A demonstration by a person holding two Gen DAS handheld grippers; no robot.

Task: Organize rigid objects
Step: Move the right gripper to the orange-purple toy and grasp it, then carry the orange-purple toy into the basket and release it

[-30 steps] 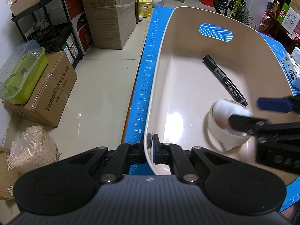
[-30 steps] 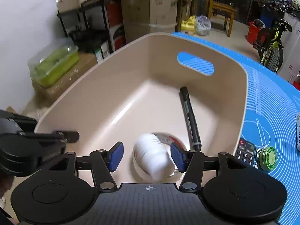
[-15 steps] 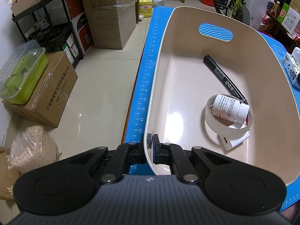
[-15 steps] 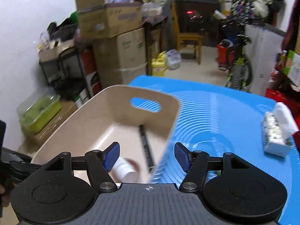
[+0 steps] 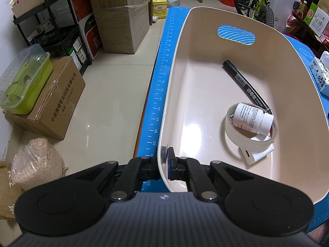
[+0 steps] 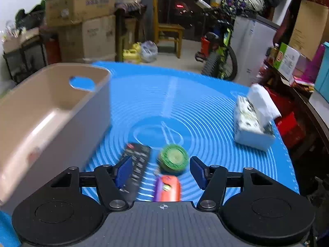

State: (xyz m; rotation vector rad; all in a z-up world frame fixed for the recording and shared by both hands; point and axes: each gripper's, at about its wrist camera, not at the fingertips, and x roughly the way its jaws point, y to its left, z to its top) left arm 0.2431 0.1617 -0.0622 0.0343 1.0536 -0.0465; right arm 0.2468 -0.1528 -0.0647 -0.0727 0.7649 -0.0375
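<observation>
Left wrist view: left gripper (image 5: 167,160) clamped on beige bin (image 5: 298,65) rim; right gripper (image 6: 160,170) fingers apart above remote (image 6: 136,162).

My left wrist view sits tight against the beige bin (image 5: 174,94) rim, looking down into it, my right wrist view hangs higher over the blue surface (image 6: 205,113), facing the room, both sharing the bin (image 6: 51,103).
</observation>
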